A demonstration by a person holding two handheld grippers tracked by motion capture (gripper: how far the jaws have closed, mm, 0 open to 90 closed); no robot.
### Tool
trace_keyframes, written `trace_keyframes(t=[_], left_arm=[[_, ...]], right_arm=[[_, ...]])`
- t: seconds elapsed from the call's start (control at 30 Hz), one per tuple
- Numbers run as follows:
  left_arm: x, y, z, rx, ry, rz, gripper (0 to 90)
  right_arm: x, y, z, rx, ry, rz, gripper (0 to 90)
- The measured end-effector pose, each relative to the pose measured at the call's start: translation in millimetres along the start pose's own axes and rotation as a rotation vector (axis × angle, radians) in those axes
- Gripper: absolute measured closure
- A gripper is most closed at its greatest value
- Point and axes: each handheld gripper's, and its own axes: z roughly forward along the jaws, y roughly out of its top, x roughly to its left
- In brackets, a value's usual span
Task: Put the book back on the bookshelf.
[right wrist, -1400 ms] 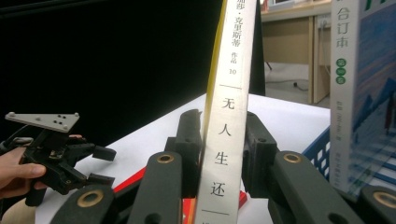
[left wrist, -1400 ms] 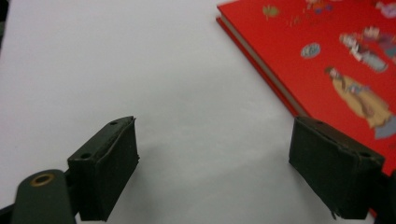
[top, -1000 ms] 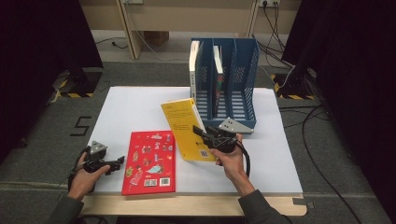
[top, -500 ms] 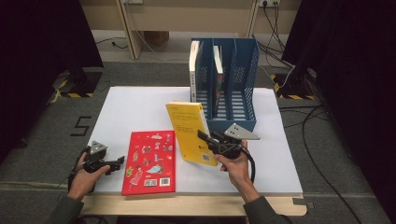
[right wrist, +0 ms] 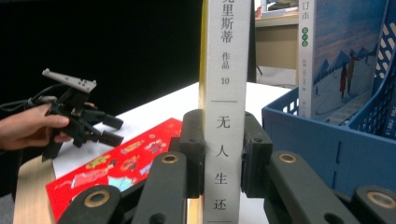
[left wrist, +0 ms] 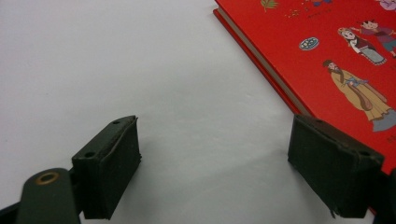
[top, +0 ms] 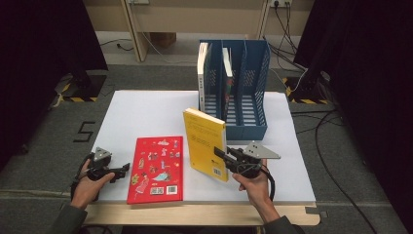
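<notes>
Since the earlier pictures the yellow book has swung from a slant to nearly upright, and the right gripper holding it has drifted toward the table's right side, while the left hand has kept its place. From the high view, the yellow book stands on the white table just in front of the blue file rack, pinched at its lower right edge by the right gripper; two more books stand in the rack's left compartments. The red book lies flat near the front edge, and the left gripper rests just left of it. In the left gripper view the two black pads stand spread wide with only bare table between them, having just closed in a little; the red book lies ahead to the right, its near edge running behind the right-hand pad. In the right gripper view the jaws are pressed on both sides of the yellow book's white spine, which rises straight up between them. Beyond lie the red book, the left gripper in its hand, and, at right, the blue file rack with a book in it.
</notes>
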Motion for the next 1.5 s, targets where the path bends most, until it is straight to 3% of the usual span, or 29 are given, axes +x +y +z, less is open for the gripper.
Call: trace_keyframes(t=[0.47, 0.67, 0.97, 1.5], left_arm=[[0.9, 0.0, 0.3, 0.001, -0.006, -0.005, 16.1], [0.7, 0.0, 0.3, 0.001, -0.005, -0.004, 16.0], [0.3, 0.1, 0.2, 0.004, -0.001, 0.002, 16.1], [0.7, 0.2, 1.0, 0.004, -0.001, -0.004, 14.9]], right_arm=[[9.5, -13.7, -19.9, 0.036, -0.009, -0.054, 75.2], [11.5, -16.7, -25.7, 0.038, 0.001, -0.075, 70.8], [17.0, -17.0, -15.6, 0.046, 0.011, -0.071, 63.6], [17.5, -11.8, 1.5, 0.030, -0.002, -0.065, 62.6]])
